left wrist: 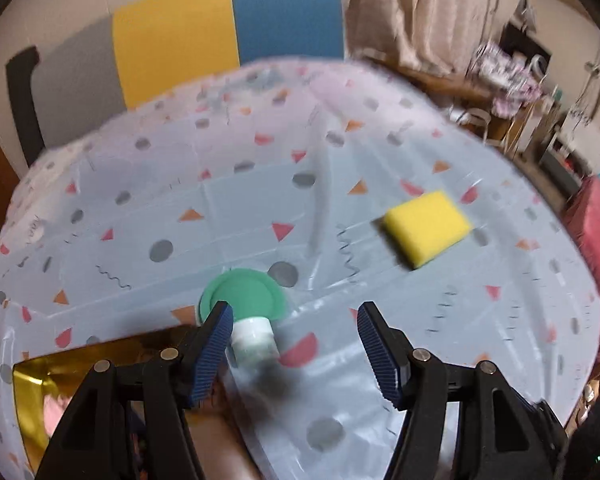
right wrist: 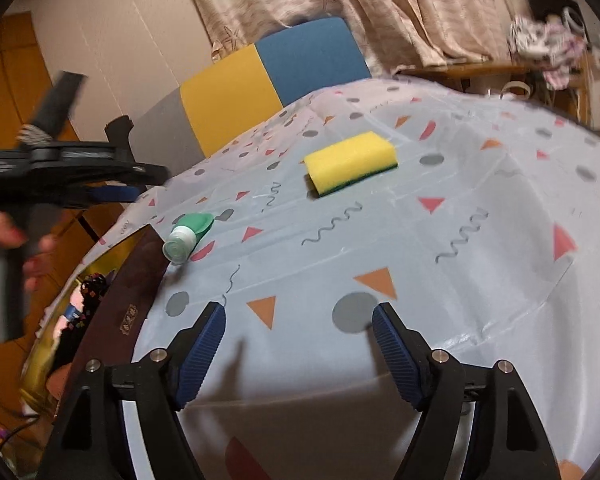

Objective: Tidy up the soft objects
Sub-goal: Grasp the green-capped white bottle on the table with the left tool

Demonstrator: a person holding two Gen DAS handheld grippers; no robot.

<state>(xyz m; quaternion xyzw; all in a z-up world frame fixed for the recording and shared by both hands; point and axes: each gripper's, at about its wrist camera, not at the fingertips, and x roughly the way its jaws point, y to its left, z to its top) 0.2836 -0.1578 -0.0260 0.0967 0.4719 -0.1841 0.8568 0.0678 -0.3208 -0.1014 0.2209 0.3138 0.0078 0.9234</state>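
Left wrist view:
Tube: green squeeze tube (left wrist: 242, 300) lying flat on the tablecloth (left wrist: 140, 220) near the table's close edge; its long axis runs away from the camera, white cap (left wrist: 254, 338) toward the lens, flat green tail farther off.
Tube look: round green body, ribbed white cap, somewhat blurred.
Left gripper: left gripper (left wrist: 295, 318) with jaws spread wide and nothing clamped; the tube sits just beside the left blue pad (left wrist: 216, 344), and whether they touch I cannot tell.
Sponge: yellow sponge (left wrist: 426, 226) flat on the cloth, well apart to the right of the tube, its long side slanting from near right to far left.
Backdrop: chair (left wrist: 228, 28) with yellow and blue back panels beyond the far table edge.

Right wrist view:
Tube: same tube (right wrist: 188, 234) at the left edge of the table, long axis slanting, cap nearest the lens and lower left, tail up and right.
Sponge: yellow block (right wrist: 350, 160) with a dark green underside, farther back near the middle, long axis running left to right with the right end slightly higher.
Right gripper: right gripper (right wrist: 298, 320) holding nothing, jaws well apart over bare cloth, both things well ahead of it.
Other tool: the left gripper (right wrist: 112, 182) appears at far left, blurred, carried by a hand (right wrist: 8, 236), off the table's edge.
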